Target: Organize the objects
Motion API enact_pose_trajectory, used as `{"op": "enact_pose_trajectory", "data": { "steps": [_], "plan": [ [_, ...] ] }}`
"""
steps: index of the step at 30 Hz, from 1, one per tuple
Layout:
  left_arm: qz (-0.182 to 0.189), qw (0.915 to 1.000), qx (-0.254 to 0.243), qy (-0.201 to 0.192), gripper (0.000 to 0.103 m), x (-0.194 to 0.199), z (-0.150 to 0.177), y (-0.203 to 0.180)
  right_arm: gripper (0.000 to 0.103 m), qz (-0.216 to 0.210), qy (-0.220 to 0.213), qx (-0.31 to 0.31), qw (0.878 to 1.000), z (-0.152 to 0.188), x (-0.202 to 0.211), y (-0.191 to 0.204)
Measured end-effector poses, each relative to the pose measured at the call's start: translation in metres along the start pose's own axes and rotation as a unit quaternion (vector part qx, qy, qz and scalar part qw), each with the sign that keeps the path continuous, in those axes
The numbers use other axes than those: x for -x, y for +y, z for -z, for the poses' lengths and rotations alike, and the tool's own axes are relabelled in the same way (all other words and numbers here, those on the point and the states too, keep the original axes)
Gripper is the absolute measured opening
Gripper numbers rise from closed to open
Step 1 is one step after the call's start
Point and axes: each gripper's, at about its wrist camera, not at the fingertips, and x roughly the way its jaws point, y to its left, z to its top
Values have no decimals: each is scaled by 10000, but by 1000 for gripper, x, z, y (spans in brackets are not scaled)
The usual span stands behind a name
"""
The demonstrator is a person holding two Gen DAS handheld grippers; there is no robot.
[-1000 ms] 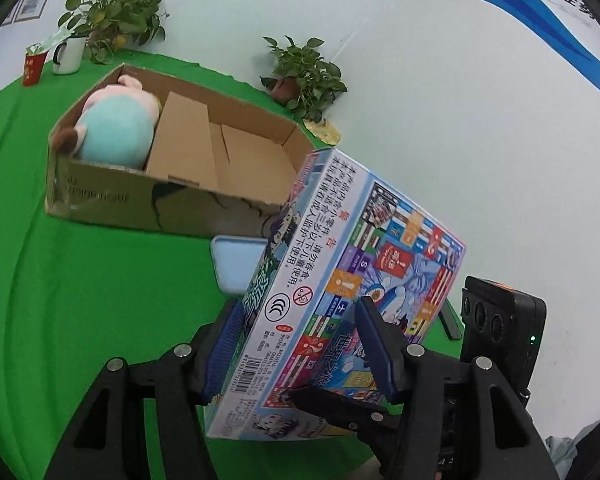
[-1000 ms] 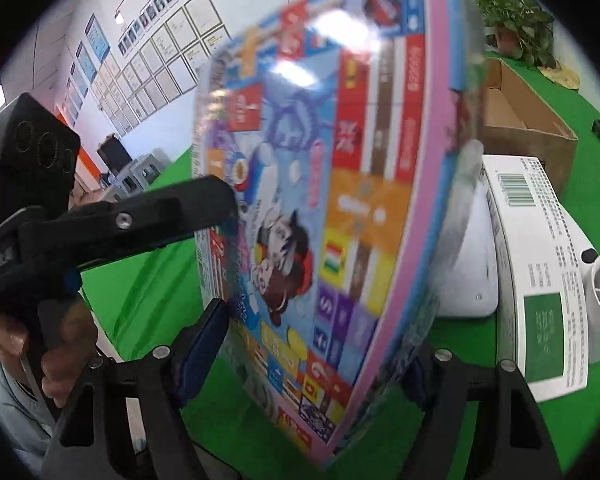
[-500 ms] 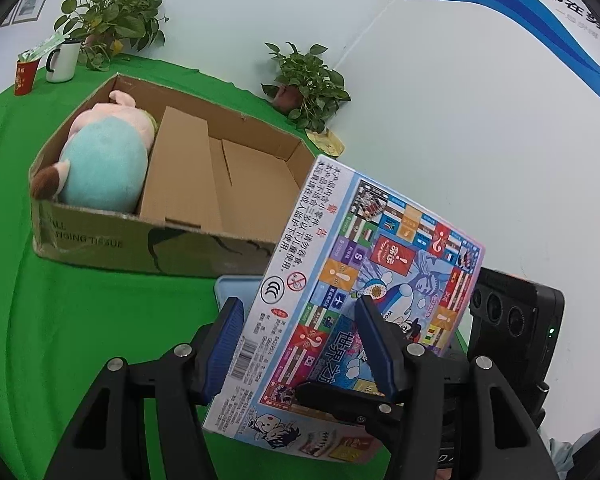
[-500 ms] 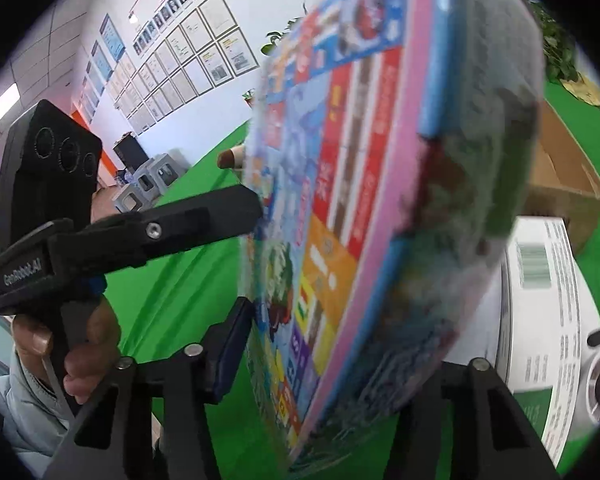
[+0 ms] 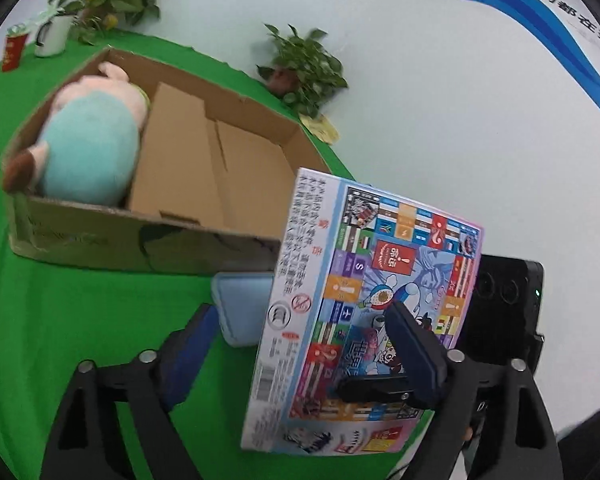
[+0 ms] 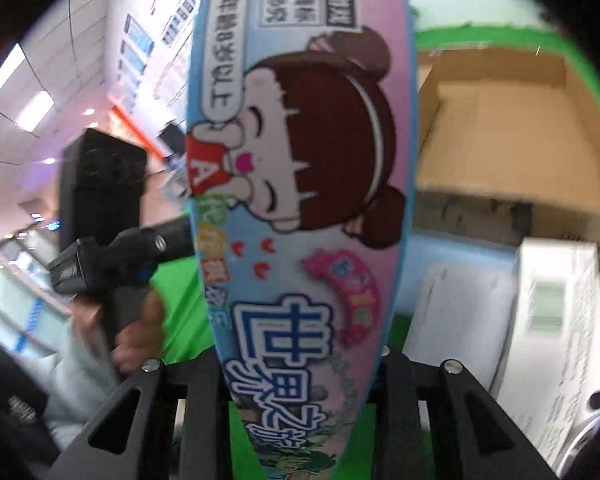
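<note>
Since a second ago the game box [image 5: 364, 312] has been passing from your left gripper [image 5: 300, 356], whose jaws are opening clear of it, to your right gripper [image 6: 300, 376], which is closing on its narrow edge. It is standing upright at lower centre, long axis pointing toward the cardboard box [image 5: 204, 236] at upper left, beside the plush toy [image 5: 88, 148].

Black, truss-like left gripper [image 5: 300, 344] with blue pads [image 5: 188, 356] and silver screws at each finger's base. Same black frame on right gripper [image 6: 300, 364]. At nine o'clock, pale grey sleeve [image 6: 76, 376].
</note>
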Motion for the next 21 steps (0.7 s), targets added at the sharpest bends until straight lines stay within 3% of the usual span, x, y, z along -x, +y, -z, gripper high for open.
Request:
{"op": "enact_pose_trajectory", "data": {
  "steps": [2, 6, 8, 10, 13, 14, 15, 17, 18, 21],
  "plan": [
    [151, 9994, -79, 292, 88, -10, 8, 2, 28, -235, 179, -90, 9995, 9, -2, -4],
    [1023, 9913, 183, 812, 91, -26, 22, 13, 28, -835, 403, -235, 9954, 25, -3, -10],
    [1268, 9870, 270, 947, 91, -29, 25, 18, 28, -1062, 461, -267, 9929, 31, -2, -11],
    [1475, 9834, 249, 1029, 84, -29, 28, 18, 28, -1267, 534, -277, 9901, 33, -3, -10],
    [1328, 9866, 118, 942, 78, -21, 30, 15, 29, -1336, 605, -209, 9890, 35, -3, -7],
    [1330, 9870, 164, 883, 68, -17, 29, 17, 30, -1357, 593, -203, 9888, 34, -1, -9],
    [1383, 9865, 267, 831, 57, -13, 27, 23, 35, -1343, 536, -234, 9892, 33, 2, -10],
    [1323, 9876, 363, 762, 48, -7, 24, 27, 48, -1267, 429, -365, 9903, 28, 2, -14],
    [1204, 9892, 386, 742, 46, -5, 22, 29, 54, -1213, 371, -441, 9909, 27, 4, -17],
    [1050, 9914, 338, 702, 45, -4, 21, 25, 58, -1078, 295, -552, 9922, 28, 8, -23]
  ]
}}
